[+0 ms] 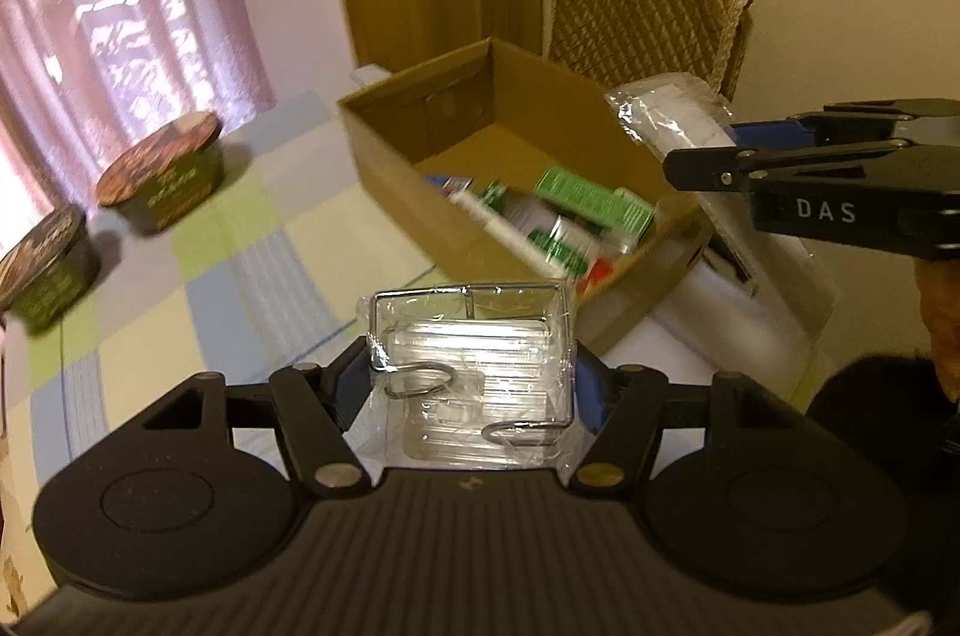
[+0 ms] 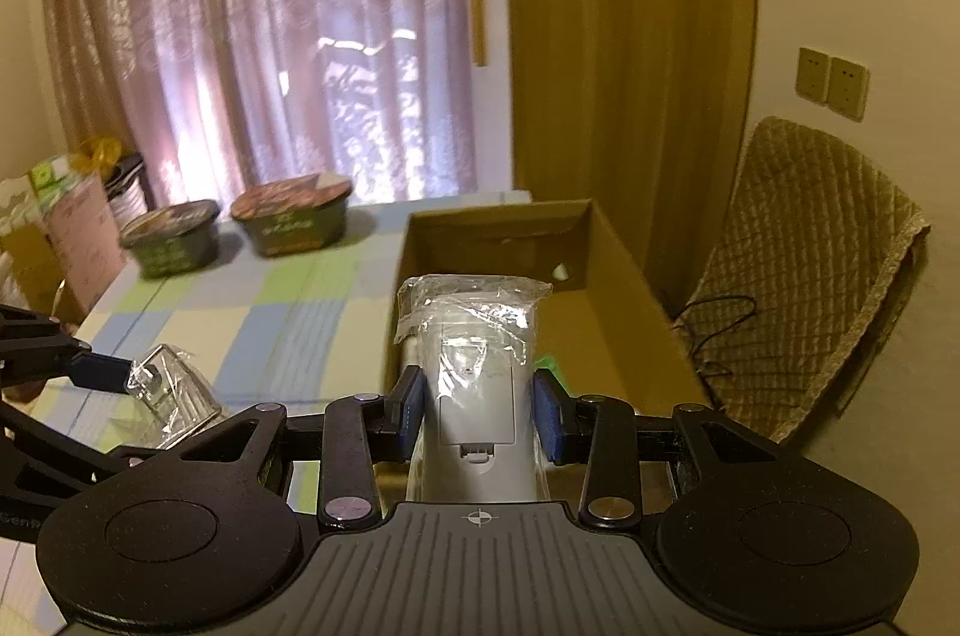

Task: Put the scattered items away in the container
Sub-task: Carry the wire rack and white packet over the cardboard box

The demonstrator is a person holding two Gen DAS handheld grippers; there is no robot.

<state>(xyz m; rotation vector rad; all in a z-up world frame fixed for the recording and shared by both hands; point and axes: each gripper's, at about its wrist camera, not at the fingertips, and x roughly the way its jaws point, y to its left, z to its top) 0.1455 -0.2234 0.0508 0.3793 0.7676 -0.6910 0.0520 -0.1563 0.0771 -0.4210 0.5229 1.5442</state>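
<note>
Both grippers carry something toward the cardboard box (image 1: pixel 456 96); the left gripper (image 1: pixel 474 378) is clamped across a wire rack wrapped in clear plastic (image 1: pixel 474 354), held level just short of the box's near wall, probably so it clears the rim; the right gripper (image 2: pixel 480 408) pinches a bagged grey device (image 2: pixel 474 384) over the box, likely ready to drop; green packets (image 1: pixel 594 201) already lie inside; two lidded bowls (image 1: pixel 162 174) sit on the checked tablecloth (image 1: pixel 240 276).

The white letters "DAS" are showing on the black body of the right hand-held gripper (image 1: pixel 708 141) in the left wrist view. Printing on the green boxes (image 1: pixel 591 201) and the two bowl lids (image 2: pixel 291 198) is blurring beyond reading.
</note>
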